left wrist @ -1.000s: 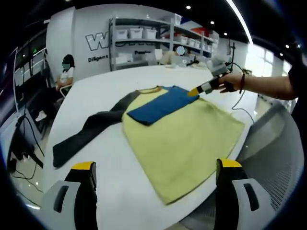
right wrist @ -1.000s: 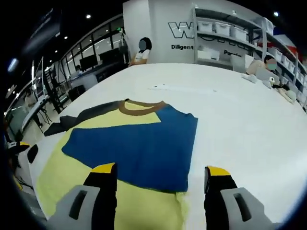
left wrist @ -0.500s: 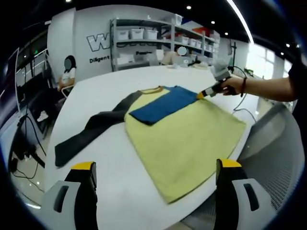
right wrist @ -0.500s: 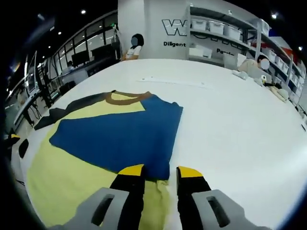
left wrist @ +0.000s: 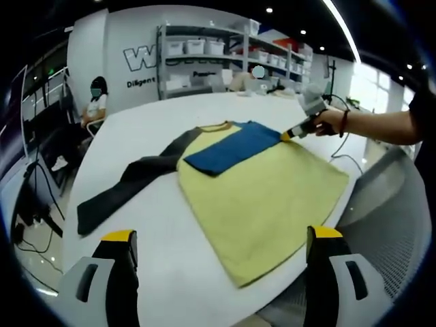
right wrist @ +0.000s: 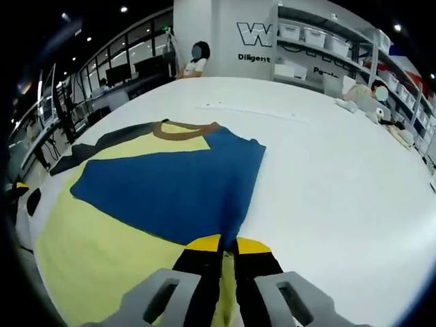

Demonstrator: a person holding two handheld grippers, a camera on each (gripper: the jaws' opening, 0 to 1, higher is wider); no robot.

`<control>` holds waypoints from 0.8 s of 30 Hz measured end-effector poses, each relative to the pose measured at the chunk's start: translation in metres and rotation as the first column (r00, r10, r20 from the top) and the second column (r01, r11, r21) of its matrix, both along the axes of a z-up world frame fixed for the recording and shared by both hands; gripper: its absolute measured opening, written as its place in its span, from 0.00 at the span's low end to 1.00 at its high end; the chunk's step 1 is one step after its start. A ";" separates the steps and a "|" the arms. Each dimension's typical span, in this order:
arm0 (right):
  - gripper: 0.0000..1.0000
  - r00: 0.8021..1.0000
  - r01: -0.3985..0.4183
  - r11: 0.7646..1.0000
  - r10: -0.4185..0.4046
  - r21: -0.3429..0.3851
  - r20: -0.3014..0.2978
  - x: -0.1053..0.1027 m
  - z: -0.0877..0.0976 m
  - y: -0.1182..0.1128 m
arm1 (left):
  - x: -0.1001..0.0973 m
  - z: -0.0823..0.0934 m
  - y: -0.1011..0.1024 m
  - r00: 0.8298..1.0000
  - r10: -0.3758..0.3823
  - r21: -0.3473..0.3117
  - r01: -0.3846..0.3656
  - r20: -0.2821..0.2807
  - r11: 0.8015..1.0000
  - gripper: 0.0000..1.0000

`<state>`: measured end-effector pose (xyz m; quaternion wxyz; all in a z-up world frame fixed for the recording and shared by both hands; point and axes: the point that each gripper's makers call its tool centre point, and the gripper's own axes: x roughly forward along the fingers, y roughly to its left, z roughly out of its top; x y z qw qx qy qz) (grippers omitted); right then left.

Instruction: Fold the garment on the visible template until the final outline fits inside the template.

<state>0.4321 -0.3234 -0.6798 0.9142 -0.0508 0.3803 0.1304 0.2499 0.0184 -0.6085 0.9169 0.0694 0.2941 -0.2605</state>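
Note:
The garment lies flat on the white table (left wrist: 157, 116): a yellow body (left wrist: 262, 187), a blue sleeve (left wrist: 235, 146) folded across its chest, a brown collar (right wrist: 184, 129) and a dark grey sleeve (left wrist: 119, 191) stretched out to the left. My left gripper (left wrist: 221, 238) stands open above the near table edge, short of the yellow hem, holding nothing. My right gripper (right wrist: 228, 244), held by a hand (left wrist: 330, 121), is shut on the garment's right edge where the blue sleeve (right wrist: 170, 191) meets the yellow body (right wrist: 95, 252).
The table's rounded edge (left wrist: 327, 204) runs close along the garment's right side. A thin pale strip (right wrist: 252, 112) lies on the table beyond the collar. Shelves with white bins (left wrist: 197, 54) stand at the back. A person (left wrist: 95, 102) sits beyond the table's far left.
My right gripper's jaws went from wide open to shut at the garment's right edge. The left gripper stayed open and nearly still.

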 end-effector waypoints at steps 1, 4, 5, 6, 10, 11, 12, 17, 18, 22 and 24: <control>0.00 1.000 0.000 1.000 0.000 0.001 -0.003 0.000 0.000 -0.001 | 0.000 0.000 0.000 1.000 0.000 0.000 0.000 0.000 1.000 0.99; 0.00 1.000 0.002 1.000 -0.002 0.002 -0.006 0.001 -0.001 -0.005 | 0.000 0.000 0.000 1.000 0.000 0.000 0.000 -0.001 1.000 0.99; 0.00 1.000 0.002 1.000 -0.002 0.000 -0.008 0.002 0.000 -0.008 | 0.000 0.000 0.000 1.000 0.003 0.000 -0.003 0.001 1.000 0.99; 0.00 1.000 -0.004 1.000 0.004 -0.009 -0.014 0.003 0.000 -0.011 | 0.000 0.000 0.001 1.000 0.003 0.001 -0.003 0.001 1.000 0.98; 0.00 0.999 -0.019 0.998 0.017 -0.054 -0.029 0.003 0.000 -0.020 | 0.000 0.000 0.002 1.000 0.008 0.000 -0.008 -0.002 1.000 0.98; 0.00 0.999 -0.017 0.998 0.016 -0.058 -0.029 0.004 0.000 -0.023 | 0.000 -0.001 0.003 1.000 0.009 0.003 -0.009 -0.003 1.000 0.98; 0.00 0.999 -0.016 0.998 0.014 -0.060 -0.030 0.004 0.000 -0.025 | 0.000 -0.001 0.003 1.000 0.009 0.005 -0.009 -0.003 1.000 0.98; 0.00 0.999 -0.016 0.998 0.014 -0.066 -0.039 0.007 0.000 -0.038 | 0.001 -0.001 0.006 1.000 0.016 0.008 -0.016 -0.006 1.000 0.98; 0.00 0.999 -0.020 0.997 0.017 -0.071 -0.042 0.007 0.000 -0.041 | 0.001 -0.001 0.006 1.000 0.017 0.009 -0.017 -0.008 1.000 0.98; 0.00 0.999 -0.019 0.993 0.013 -0.113 -0.052 0.008 0.000 -0.054 | 0.001 -0.001 0.007 1.000 0.019 0.010 -0.019 -0.013 1.000 0.98; 0.00 0.999 -0.010 0.992 0.004 -0.125 -0.052 0.009 0.000 -0.061 | 0.001 -0.002 0.007 1.000 0.018 0.014 -0.018 -0.017 1.000 0.98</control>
